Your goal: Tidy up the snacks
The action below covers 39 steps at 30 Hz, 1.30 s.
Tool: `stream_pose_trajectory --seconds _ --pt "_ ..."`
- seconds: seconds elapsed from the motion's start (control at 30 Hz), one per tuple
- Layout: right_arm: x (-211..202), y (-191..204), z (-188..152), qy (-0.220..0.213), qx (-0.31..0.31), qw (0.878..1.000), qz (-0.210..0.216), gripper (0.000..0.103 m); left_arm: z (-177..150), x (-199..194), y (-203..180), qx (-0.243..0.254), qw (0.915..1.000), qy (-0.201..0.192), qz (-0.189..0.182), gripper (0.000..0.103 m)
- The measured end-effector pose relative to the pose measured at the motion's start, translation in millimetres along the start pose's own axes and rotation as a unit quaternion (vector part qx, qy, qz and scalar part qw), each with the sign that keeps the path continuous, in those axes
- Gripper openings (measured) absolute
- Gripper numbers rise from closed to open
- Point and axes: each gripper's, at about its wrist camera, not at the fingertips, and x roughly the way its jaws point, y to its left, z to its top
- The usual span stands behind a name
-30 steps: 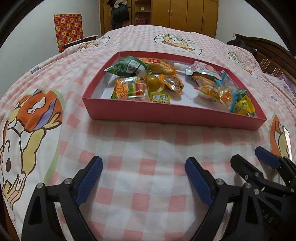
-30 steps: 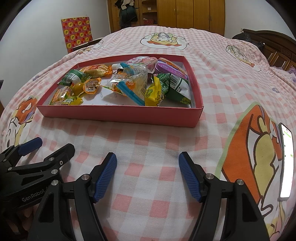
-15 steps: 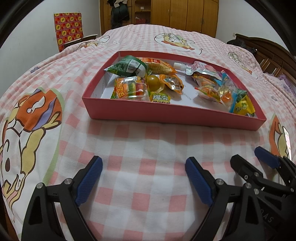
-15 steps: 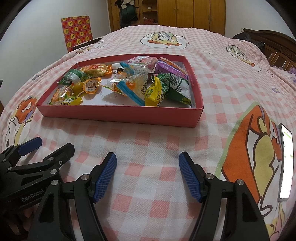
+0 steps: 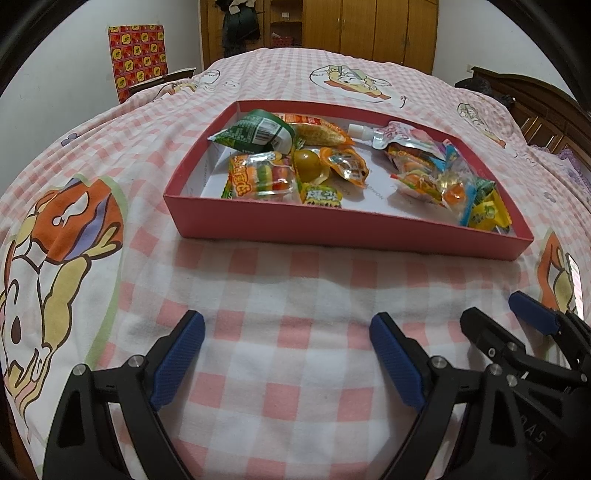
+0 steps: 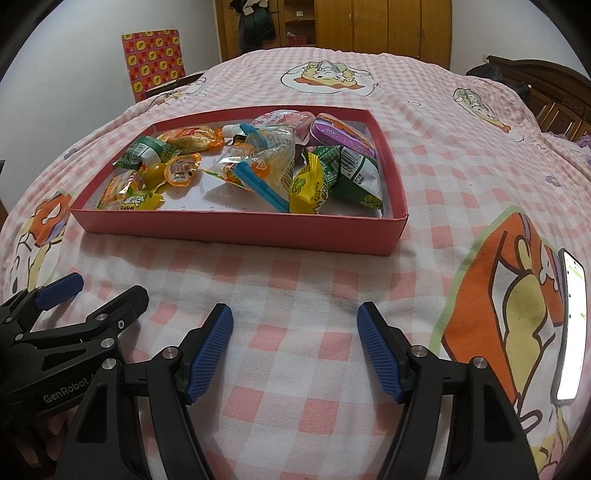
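Left gripper (image 5: 286, 354): wide open, holding nothing, low over the bedspread (image 5: 303, 288).
Right gripper (image 6: 295, 349): open, empty too.
Red box (image 6: 236, 229): just ahead on the bed.
Snacks (image 6: 258, 166): inside; light, crinkly, slippery. Pinch a sealed edge.

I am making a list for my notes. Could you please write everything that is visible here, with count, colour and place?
box: one, red, on the bed, ahead of both grippers
snacks: a mixed pile, many colours, inside the box
green packets: two, one at each end of the box
bedsheet: one, pink and white checks with cartoon prints
phone: one, screen lit, on the sheet, far right
wardrobe: brown wood, behind the bed
left gripper: black with blue fingers, open, empty
right gripper: same, open, empty
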Motion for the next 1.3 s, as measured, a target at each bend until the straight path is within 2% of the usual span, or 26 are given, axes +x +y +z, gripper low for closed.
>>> stream_pose_trajectory --seconds 1.3 --pt "0.1 3.1 -3.0 -0.009 0.001 1.0 -0.002 0.073 -1.9 1.7 2.0 0.001 0.9999 -0.009 -0.005 0.094"
